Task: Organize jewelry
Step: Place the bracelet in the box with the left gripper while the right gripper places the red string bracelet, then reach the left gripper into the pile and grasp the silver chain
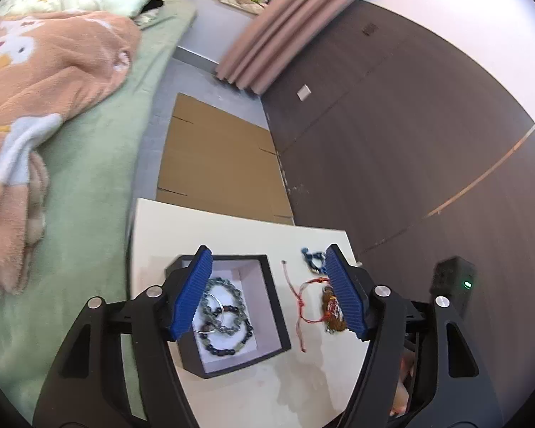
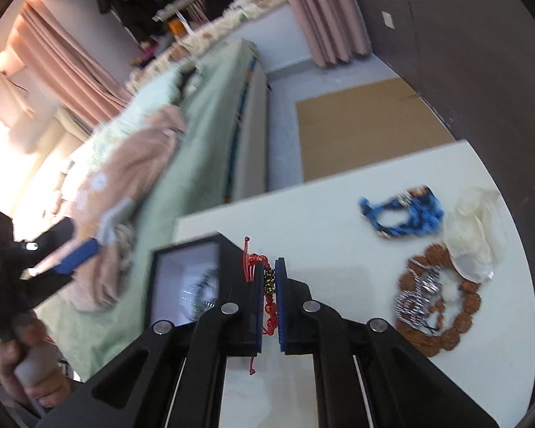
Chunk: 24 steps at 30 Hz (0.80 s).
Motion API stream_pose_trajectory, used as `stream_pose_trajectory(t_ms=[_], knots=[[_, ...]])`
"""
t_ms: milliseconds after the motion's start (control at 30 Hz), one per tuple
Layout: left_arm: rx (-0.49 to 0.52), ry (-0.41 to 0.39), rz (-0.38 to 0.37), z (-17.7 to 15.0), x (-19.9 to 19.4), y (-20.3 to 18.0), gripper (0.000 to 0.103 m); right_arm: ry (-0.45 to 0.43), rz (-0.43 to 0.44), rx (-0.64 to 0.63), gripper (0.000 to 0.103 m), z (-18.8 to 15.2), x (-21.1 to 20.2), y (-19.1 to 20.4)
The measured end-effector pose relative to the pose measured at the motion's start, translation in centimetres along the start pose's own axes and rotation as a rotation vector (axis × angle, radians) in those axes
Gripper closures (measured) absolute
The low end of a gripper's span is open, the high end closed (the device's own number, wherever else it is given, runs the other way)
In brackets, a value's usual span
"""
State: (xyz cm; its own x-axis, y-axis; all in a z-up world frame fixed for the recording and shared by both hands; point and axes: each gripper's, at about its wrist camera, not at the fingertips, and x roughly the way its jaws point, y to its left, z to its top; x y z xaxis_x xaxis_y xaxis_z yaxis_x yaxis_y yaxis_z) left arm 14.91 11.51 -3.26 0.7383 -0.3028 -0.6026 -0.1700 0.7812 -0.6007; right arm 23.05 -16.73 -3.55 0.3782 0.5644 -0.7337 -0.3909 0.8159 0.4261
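In the lower middle of the right wrist view, our right gripper (image 2: 268, 296) has its blue pads clamped on a red beaded bracelet (image 2: 269, 306), whose red cords stick out above and below the fingers. Just left of it sits the black jewelry box (image 2: 228, 249), open, with blurred beads inside. At the right of that frame a blue bracelet (image 2: 403, 214), a brown bead strand (image 2: 456, 328) and a white pouch (image 2: 476, 228) lie on the white table (image 2: 339, 207).

In the left wrist view, our left gripper (image 1: 265, 294) hangs with its jaws spread wide and holding nothing, over the box (image 1: 278, 321). Grey and dark beaded bracelets (image 1: 224, 317) rest inside it, and a red cord bracelet (image 1: 303, 303) lies on the table just right of the box.
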Motion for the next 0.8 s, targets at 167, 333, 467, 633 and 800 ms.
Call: stream_pose_trajectory(t_ms=[167, 333, 467, 633, 800], knots=[[-0.026, -0.019, 0.041, 0.5, -0.5, 1.2, 0.019, -0.023, 0.117, -0.017, 0.097, 0.4, 0.1, 2.8], [-0.035, -0.026, 0.062, 0.6, -0.7, 1.7, 0.014, 0.023, 0.192, -0.001, 0.092, 0.1, 2.4, 4.5], [-0.038, -0.025, 0.064, 0.6, -0.9, 1.9, 0.014, 0.012, 0.072, 0.022, 0.021, -0.2, 2.2, 3.5], [-0.043, -0.016, 0.059, 0.4, -0.5, 1.8, 0.014, 0.014, 0.014, 0.074, 0.026, 0.0, 1.1, 0.8], [-0.023, -0.007, 0.048, 0.1, 0.3, 0.5, 0.014, -0.014, -0.040, 0.107, 0.018, 0.2, -0.5, -1.6]])
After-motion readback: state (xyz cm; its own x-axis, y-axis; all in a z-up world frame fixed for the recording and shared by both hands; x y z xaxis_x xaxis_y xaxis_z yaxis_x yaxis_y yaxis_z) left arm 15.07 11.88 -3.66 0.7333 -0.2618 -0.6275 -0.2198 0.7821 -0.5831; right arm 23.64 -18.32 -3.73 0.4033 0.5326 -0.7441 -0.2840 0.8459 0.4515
